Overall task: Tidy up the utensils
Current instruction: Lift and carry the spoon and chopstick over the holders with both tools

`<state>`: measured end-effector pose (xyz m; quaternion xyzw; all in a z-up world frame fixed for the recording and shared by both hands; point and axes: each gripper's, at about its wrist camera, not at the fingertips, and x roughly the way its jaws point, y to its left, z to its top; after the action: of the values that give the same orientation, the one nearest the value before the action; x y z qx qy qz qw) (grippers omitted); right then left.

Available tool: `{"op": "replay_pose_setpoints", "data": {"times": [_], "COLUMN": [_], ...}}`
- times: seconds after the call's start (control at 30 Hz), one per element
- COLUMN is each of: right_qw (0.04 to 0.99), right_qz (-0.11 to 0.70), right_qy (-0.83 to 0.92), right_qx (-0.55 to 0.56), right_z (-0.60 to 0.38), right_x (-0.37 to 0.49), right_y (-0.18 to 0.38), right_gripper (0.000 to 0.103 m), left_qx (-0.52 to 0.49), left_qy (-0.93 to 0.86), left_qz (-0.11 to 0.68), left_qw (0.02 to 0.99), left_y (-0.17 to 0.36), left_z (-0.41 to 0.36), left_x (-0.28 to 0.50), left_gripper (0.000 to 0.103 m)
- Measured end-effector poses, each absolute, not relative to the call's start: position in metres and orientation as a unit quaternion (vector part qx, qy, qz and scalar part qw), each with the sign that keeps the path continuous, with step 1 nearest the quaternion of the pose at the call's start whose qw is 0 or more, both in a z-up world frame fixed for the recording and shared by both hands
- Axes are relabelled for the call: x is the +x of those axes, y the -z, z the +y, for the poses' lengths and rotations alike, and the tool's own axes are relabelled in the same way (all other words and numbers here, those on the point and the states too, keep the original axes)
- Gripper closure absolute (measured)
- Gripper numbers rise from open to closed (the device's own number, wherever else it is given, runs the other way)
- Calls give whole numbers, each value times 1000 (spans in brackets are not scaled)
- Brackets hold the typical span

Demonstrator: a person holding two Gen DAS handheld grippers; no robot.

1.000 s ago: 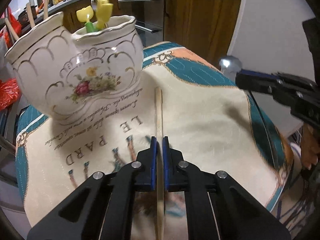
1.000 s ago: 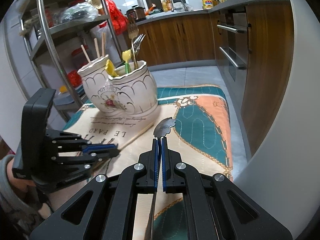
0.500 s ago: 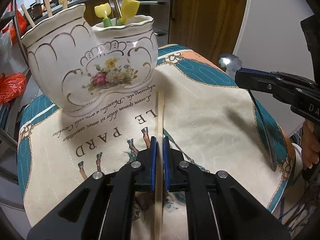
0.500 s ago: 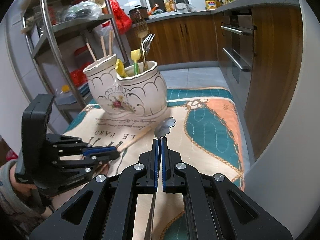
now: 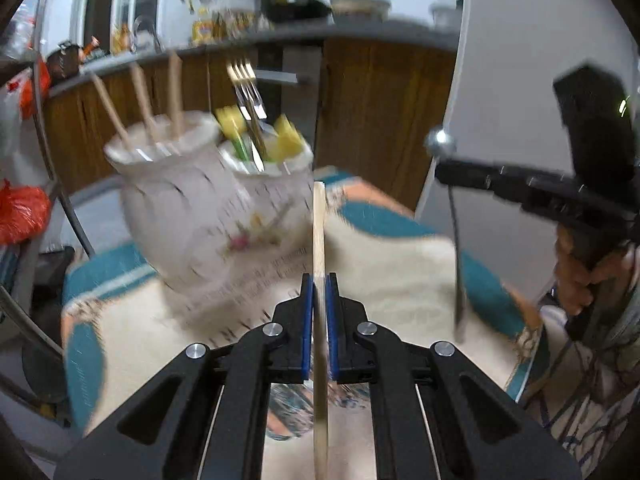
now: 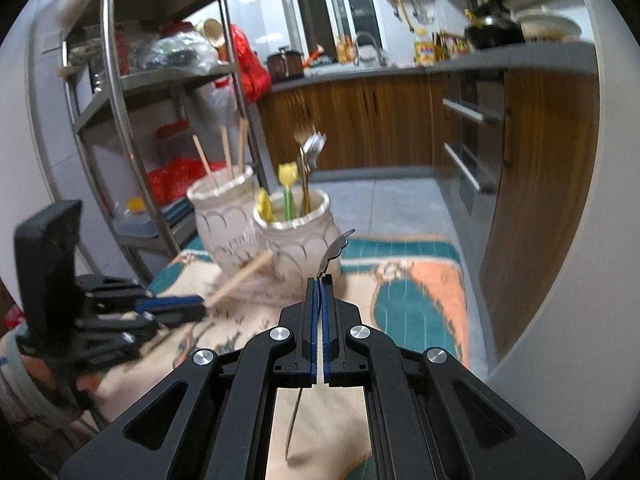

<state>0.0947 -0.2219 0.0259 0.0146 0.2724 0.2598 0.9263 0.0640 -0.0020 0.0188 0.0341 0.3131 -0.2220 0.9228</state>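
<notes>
The left gripper [image 5: 319, 280] pinched a wooden chopstick [image 5: 319, 236], its tip lifted toward the twin ceramic holder [image 5: 192, 216] on the cloth-covered table [image 5: 400, 276]. The right gripper [image 6: 320, 280] clamped a metal spoon [image 6: 334, 250]. Only the right view showed the steel shelf rack [image 6: 120, 92]; only the left view caught the hand [image 5: 580, 276] behind the right gripper.
</notes>
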Motion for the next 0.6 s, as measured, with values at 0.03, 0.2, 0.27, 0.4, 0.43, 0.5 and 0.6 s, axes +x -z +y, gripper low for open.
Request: {"op": "replay_pose_setpoints", "data": {"times": [0.03,0.2,0.27,0.4,0.43,0.5,0.6], "right_qw": [929,938,942,947,949,952,956], "right_qz": [265,231,218,199,193,185,177], "right_qy": [-259,-258,-256,-253,-250,-245,-234], "right_qx": [12,6,0,-7,-8,-5,5], "right_z": [-220,-207,-201,-195,-194,-194,-194], "right_x": [94,98,104,116,121,129,145], "right_y": [-29,-51,-62,-80,-85,-91,-100], "right_gripper": [100,100,100,100,100,100,100], "left_qx": [25,0,-17,-42,-53,-66,-72], "left_qy": [220,206,200,193,195,192,185], "left_qz": [300,237,216,190,182,168,139], "left_qw": [928,950,956,962,962,965,970], "left_y": [-25,-54,-65,-81,-85,-91,-98], "left_z": [5,28,38,50,54,59,57], "left_x": [62,60,66,80,85,97,111], "left_gripper": [97,97,97,97,97,97,97]}}
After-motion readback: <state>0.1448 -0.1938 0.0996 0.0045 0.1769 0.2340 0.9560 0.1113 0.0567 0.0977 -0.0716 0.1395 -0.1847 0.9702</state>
